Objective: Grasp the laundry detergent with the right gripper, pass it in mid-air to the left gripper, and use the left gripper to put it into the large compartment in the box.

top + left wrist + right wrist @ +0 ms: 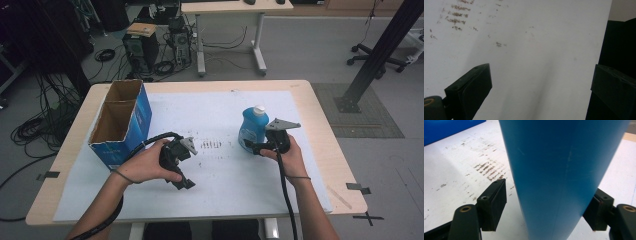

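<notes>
A blue bottle (252, 127) with a white cap stands upright on the white sheet (220, 175), right of centre. My right gripper (250, 146) is level with its lower body, one jaw on each side. In the right gripper view the bottle (559, 170) fills the space between the jaws; one pad (596, 210) meets it, and the other pad (495, 202) stands a little off, so the right gripper (549, 187) is open. My left gripper (183, 183) is held low over the sheet at centre left. In its own view the left gripper (541, 68) is open wide with nothing between the jaws.
A blue cardboard box (122, 122) with an open top stands at the left of the wooden table (320, 125). Brown scuff marks (210, 145) stain the sheet between the grippers. Cables trail back from both hands. Desks, computers and a chair stand on the floor beyond.
</notes>
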A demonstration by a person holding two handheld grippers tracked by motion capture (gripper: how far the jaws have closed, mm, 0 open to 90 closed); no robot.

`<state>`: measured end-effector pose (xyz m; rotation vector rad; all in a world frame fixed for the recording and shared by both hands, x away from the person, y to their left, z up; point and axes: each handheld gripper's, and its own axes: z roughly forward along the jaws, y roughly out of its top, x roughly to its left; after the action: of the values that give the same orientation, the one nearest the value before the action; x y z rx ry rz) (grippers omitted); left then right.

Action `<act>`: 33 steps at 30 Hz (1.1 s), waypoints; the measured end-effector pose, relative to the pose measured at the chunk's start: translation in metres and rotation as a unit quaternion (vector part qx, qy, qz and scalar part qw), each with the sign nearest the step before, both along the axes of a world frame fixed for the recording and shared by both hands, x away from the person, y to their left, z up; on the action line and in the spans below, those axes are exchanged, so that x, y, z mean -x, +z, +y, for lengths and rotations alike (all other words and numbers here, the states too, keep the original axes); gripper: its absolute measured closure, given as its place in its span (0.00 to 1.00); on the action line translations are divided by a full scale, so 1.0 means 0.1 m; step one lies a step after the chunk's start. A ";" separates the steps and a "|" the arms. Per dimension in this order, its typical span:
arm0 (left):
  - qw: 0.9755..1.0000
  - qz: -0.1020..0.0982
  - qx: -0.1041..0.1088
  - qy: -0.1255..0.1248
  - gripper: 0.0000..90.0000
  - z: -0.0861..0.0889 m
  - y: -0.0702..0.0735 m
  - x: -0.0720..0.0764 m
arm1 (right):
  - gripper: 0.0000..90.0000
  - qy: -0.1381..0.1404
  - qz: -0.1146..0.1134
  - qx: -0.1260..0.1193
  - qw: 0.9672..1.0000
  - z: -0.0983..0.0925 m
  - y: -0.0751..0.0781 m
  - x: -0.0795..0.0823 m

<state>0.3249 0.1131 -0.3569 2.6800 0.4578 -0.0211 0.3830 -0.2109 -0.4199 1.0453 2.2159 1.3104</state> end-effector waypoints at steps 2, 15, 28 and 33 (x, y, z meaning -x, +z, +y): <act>1.000 0.001 0.000 -0.001 0.04 0.00 0.00 0.00 | 0.36 -0.001 -0.001 0.001 1.000 0.00 0.00 0.00; 1.000 0.002 -0.001 -0.001 0.04 -0.01 -0.01 0.00 | 0.45 -0.007 -0.005 -0.003 1.000 -0.03 0.00 -0.01; 1.000 0.001 -0.001 -0.002 0.04 -0.02 0.00 0.00 | 0.47 -0.010 -0.012 0.009 1.000 -0.01 0.01 0.00; 1.000 0.000 0.002 -0.002 0.04 -0.02 0.03 0.00 | 0.48 -0.012 -0.017 0.013 1.000 0.01 0.02 0.02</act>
<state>0.3249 0.1115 -0.3535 2.6775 0.4516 -0.0221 0.3815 -0.2103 -0.4175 1.0302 2.1836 1.2749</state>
